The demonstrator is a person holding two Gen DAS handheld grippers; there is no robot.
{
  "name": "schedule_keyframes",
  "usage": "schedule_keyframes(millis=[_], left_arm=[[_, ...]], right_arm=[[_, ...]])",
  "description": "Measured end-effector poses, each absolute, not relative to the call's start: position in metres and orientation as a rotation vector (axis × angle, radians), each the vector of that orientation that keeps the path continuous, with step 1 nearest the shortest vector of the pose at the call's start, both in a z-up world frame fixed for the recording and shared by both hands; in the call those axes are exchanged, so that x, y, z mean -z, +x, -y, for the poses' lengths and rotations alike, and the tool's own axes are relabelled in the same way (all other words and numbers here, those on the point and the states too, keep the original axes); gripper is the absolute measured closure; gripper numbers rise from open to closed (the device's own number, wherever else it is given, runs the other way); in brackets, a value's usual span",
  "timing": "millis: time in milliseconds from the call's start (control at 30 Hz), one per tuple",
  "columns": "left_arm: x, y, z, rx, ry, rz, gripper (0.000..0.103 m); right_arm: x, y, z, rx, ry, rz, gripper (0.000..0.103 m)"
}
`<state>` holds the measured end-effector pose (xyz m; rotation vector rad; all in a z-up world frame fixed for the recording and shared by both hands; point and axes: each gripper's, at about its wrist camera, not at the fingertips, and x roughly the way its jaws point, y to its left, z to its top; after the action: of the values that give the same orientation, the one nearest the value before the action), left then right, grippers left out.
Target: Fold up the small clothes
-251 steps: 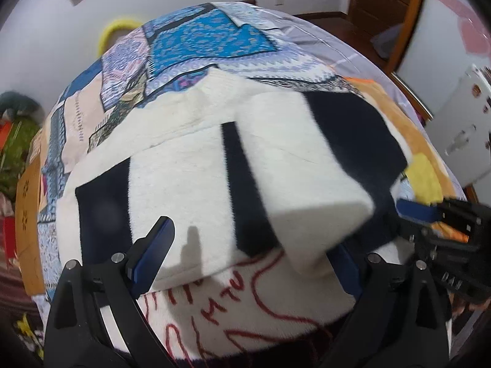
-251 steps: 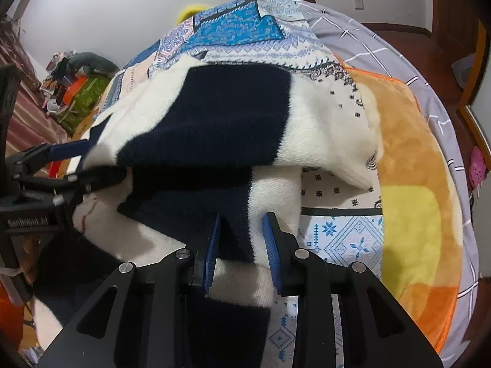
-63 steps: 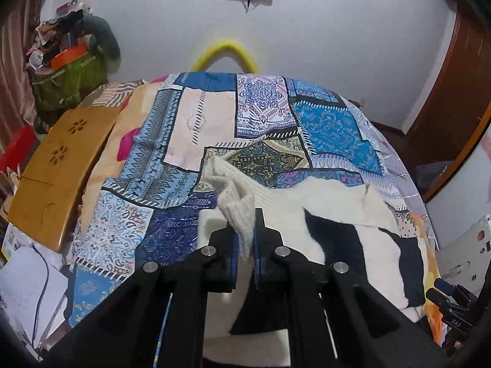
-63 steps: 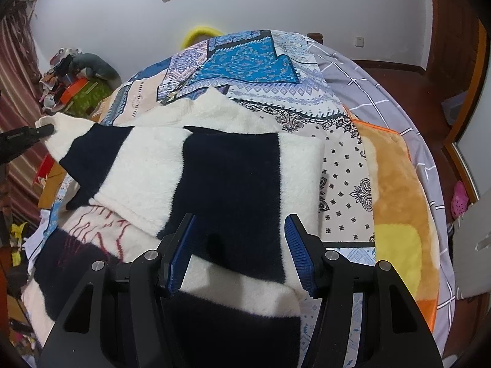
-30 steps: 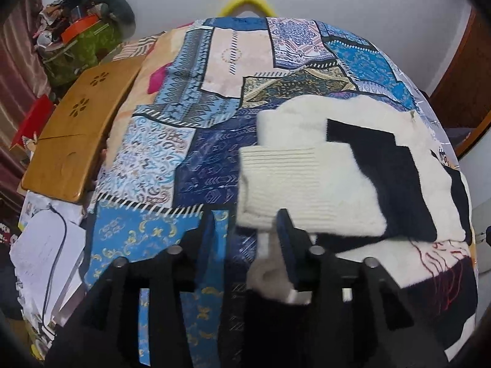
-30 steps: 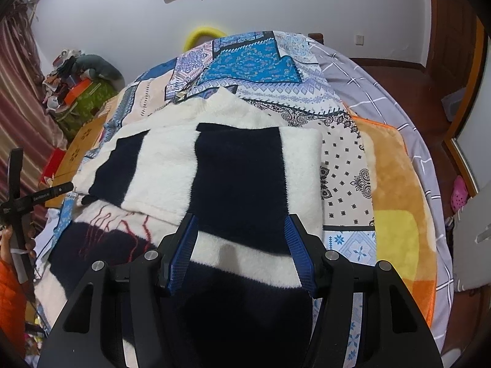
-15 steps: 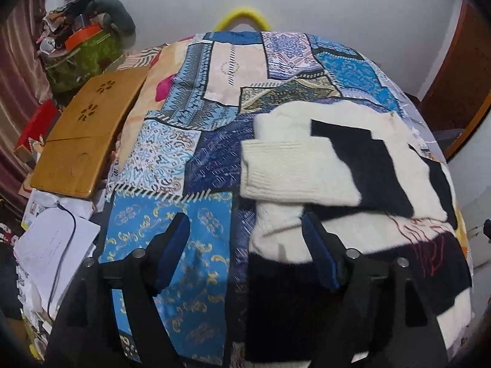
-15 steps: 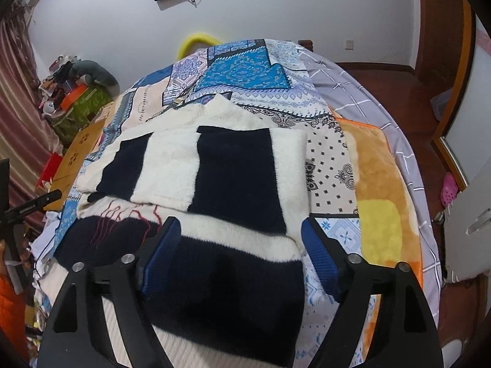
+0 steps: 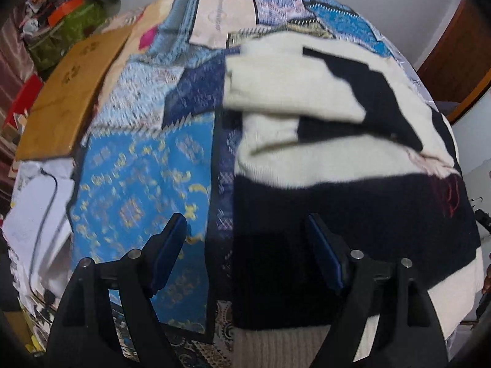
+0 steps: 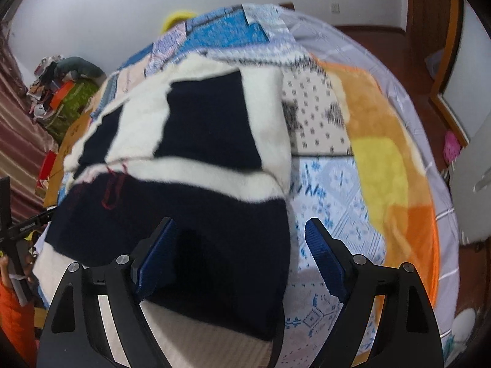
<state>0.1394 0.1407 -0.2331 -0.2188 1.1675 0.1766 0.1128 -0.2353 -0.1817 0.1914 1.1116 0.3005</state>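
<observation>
The black-and-cream sweater lies on the bed, sleeves folded across its chest. The left gripper hangs over the sweater's lower left corner, jaws wide apart and holding nothing. The right gripper hangs over the sweater's lower right corner, jaws likewise spread and empty.
</observation>
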Motion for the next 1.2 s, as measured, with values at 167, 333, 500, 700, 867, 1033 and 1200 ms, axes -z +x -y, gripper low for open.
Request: schedule_keyframes(millis=[167, 333, 500, 700, 867, 1033, 1200], left_arm=[[0.237, 0.138, -0.145, -0.172, -0.3, -1.176, 0.024], [0.238, 0.136, -0.142, -0.128, -0.342, -1.174, 0.029], [0.237, 0.136, -0.14, -0.064, -0.426, -1.166, 0.062], [0.225, 0.144, -0.127, -0.061, -0.341, -1.145, 0.092], [0.205, 0.149, -0.13, -0.083, -0.319, -1.072, 0.094], [0.184, 0.158, -0.132, -0.073, -0.282, -1.018, 0.094], [0.163, 0.176, -0.136, -0.077, -0.282, -0.959, 0.094]], right_arm=[[0.196, 0.107, 0.234, -0.333, 0.248, -1.139, 0.02], [0.196, 0.105, 0.229, -0.386, 0.281, -1.135, 0.034], [0.191, 0.105, 0.224, -0.411, 0.255, -1.11, 0.055], [0.181, 0.11, 0.22, -0.413, 0.219, -1.049, 0.092], [0.165, 0.119, 0.223, -0.413, 0.221, -0.978, 0.095], [0.144, 0.131, 0.223, -0.418, 0.216, -0.918, 0.095], [0.122, 0.139, 0.22, -0.421, 0.202, -0.836, 0.095]])
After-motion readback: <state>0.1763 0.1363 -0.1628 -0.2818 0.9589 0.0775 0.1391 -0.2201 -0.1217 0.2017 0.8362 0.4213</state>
